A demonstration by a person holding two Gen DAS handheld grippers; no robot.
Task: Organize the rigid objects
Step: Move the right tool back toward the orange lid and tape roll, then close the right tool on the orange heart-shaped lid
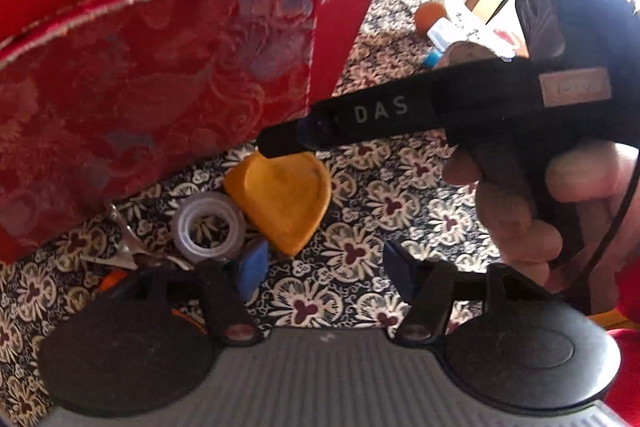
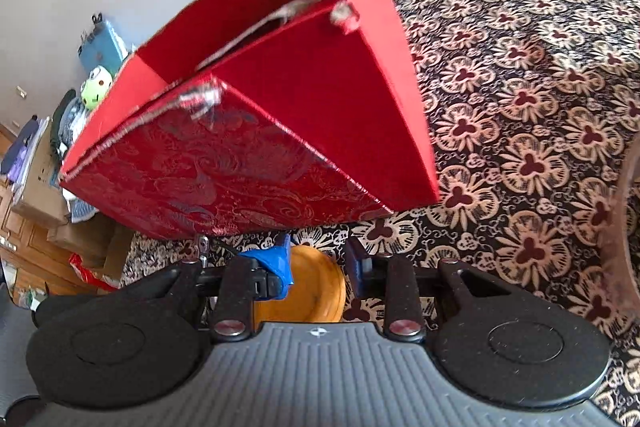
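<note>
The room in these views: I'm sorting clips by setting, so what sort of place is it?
Probably a lived-in home room, not a lab. A floral patterned cloth covers the work surface, wooden cabinets piled with household clutter line the wall, and a red brocade box sits among small household items.

Support surface: bed or table covered by a dark floral-patterned cloth [image 1: 392, 203]; which of the two cannot be told. Resting on the cloth: a red brocade box [image 1: 152, 99], open at top; a yellow heart-shaped dish [image 1: 284, 199] just beside the box's base; a clear tape roll [image 1: 208, 227] touching the dish; crumpled foil scrap [image 1: 124, 247] next to the roll.
</note>
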